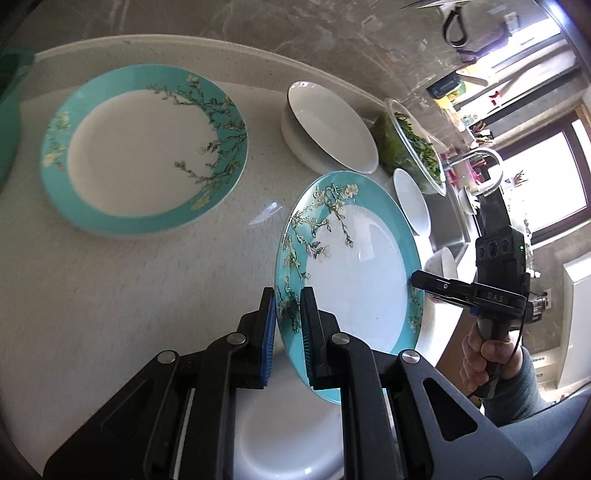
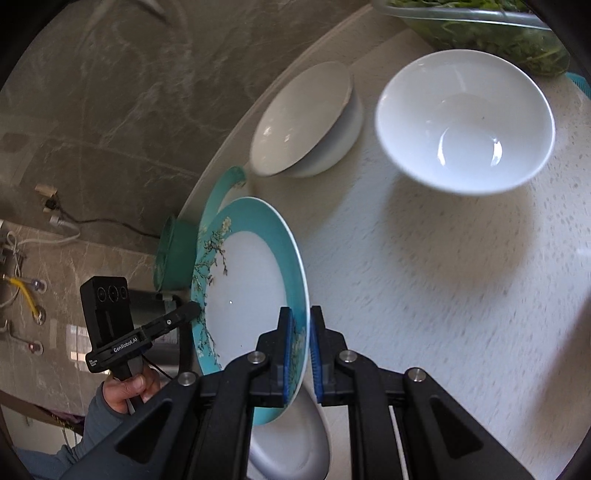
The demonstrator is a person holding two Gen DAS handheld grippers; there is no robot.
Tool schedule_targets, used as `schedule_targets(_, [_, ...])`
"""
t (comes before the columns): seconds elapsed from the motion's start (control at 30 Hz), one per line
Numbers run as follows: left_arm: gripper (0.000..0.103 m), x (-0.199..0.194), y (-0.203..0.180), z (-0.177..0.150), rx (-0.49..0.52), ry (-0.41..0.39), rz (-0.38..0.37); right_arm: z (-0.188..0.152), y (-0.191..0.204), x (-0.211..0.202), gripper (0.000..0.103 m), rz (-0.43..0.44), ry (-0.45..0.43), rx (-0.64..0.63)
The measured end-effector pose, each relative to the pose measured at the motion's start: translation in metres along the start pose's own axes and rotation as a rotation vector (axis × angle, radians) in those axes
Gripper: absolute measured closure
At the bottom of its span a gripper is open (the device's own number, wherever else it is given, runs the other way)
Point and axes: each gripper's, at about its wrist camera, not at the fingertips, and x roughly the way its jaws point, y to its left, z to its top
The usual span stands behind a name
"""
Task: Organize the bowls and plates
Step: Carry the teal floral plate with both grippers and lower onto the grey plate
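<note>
A turquoise-rimmed plate with a blossom pattern [image 1: 362, 266] [image 2: 243, 295] hangs tilted above the white speckled table [image 1: 110, 295]. My left gripper [image 1: 289, 325] is shut on its near rim. My right gripper [image 2: 300, 343] is shut on the opposite rim and shows in the left wrist view as the right gripper [image 1: 421, 284]. The left gripper [image 2: 192, 310] shows at the plate's far edge in the right wrist view. A matching plate [image 1: 144, 147] [image 2: 221, 188] lies flat on the table. A dark-rimmed white bowl [image 1: 328, 125] [image 2: 306, 118] and a plain white bowl [image 1: 412, 201] [image 2: 465, 122] stand nearby.
Another white bowl [image 1: 280, 424] [image 2: 295, 443] sits under the held plate. A glass bowl of greens [image 1: 410, 144] [image 2: 498, 33] stands at the table's far edge. A green container [image 2: 173, 254] is beyond the rim. A sink and tap [image 1: 480, 162] lie past the table.
</note>
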Motion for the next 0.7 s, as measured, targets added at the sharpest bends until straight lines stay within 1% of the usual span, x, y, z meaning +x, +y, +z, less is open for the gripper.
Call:
schedule_targets(0.07, [0.092, -0.012, -0.003, -0.013, 0.004, -0.001, 0.007, -0.011, 0.008, -0.002, 0.090, 0.005, 0.008, -0.010])
schedule_targets(0.2, [0.092, -0.029, 0.002, -0.055, -0.011, 0.012, 0.024, -0.037, 0.022, -0.003, 0.090, 0.009, 0.032, -0.024])
schedule_targets(0.33, [0.092, -0.037, 0.014, -0.105, -0.055, 0.035, 0.015, -0.061, 0.025, 0.005, 0.090, -0.001, 0.075, -0.028])
schedule_targets(0.4, [0.092, -0.035, 0.021, -0.121, -0.073, 0.054, 0.020, -0.074, 0.023, 0.012, 0.090, -0.018, 0.106, -0.024])
schedule_targets(0.53, [0.092, -0.031, 0.032, -0.150, -0.087, 0.077, 0.038, -0.095, 0.020, 0.028, 0.090, -0.047, 0.148, -0.007])
schedule_targets(0.7, [0.092, -0.028, 0.035, -0.165, -0.051, 0.087, 0.069, -0.107, 0.013, 0.038, 0.090, -0.063, 0.160, 0.005])
